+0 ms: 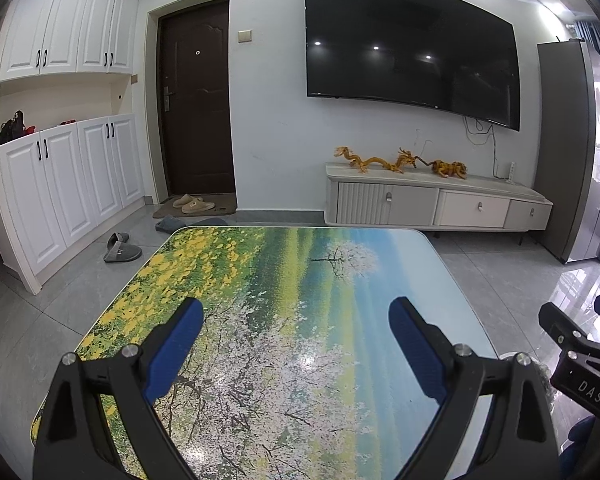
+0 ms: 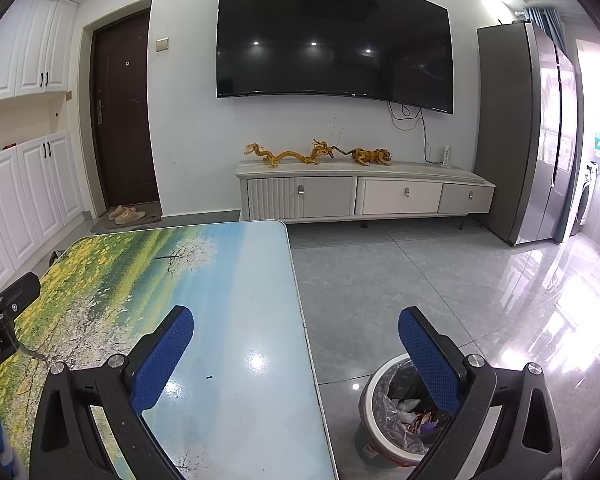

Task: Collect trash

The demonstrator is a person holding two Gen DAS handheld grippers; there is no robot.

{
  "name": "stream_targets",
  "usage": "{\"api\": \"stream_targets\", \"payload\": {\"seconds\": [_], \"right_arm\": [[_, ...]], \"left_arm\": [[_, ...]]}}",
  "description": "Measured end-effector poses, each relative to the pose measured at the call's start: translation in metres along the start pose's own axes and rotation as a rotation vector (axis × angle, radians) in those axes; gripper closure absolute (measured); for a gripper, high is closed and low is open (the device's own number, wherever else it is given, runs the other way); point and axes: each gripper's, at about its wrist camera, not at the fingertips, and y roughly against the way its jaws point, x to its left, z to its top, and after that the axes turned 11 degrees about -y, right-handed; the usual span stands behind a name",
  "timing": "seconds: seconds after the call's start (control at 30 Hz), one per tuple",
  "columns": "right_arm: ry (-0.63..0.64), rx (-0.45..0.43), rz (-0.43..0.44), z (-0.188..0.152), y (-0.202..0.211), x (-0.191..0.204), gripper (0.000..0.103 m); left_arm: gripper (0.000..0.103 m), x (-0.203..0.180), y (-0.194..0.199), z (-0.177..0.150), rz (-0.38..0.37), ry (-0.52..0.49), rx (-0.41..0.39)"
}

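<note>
Left wrist view: left tool (image 1: 296,344) sits at lower centre of frame, blue-padded fingers spread wide, nothing between them. It hovers over the glossy rectangular counter with a printed meadow-and-blossom landscape (image 1: 268,280). No loose trash visible on the counter surface here. At the lower right edge, part of the right tool shows, black bracket only.

Right wrist view: right tool (image 2: 296,352) at lower centre, fingers likewise spread and empty. Its left finger overlies the counter's pale-blue right portion (image 2: 236,280); its right finger overlies the floor beyond the counter edge. One tiny dark speck (image 2: 209,377) lies on the counter near lower centre; too small to identify.

Lower right of this frame: round white-rimmed waste bin lined with a clear plastic bag (image 2: 384,412) stands on the grey tiled floor, just beside the counter's right edge. Crumpled scraps sit inside it.

Judgement: the bin's placement beside the counter keeps drops short; the collection looks essentially complete, with both tools idle.
</note>
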Motion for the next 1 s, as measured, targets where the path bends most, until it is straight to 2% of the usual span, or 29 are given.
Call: {"api": "stream_targets", "payload": {"seconds": [1.0], "right_arm": [[-0.016,0.006,-0.028,-0.0028,-0.0006,-0.0017,0.0]], "left_arm": [[0.009,-0.0102,-0.0014,-0.0024,-0.053,-0.013,0.033]]}}
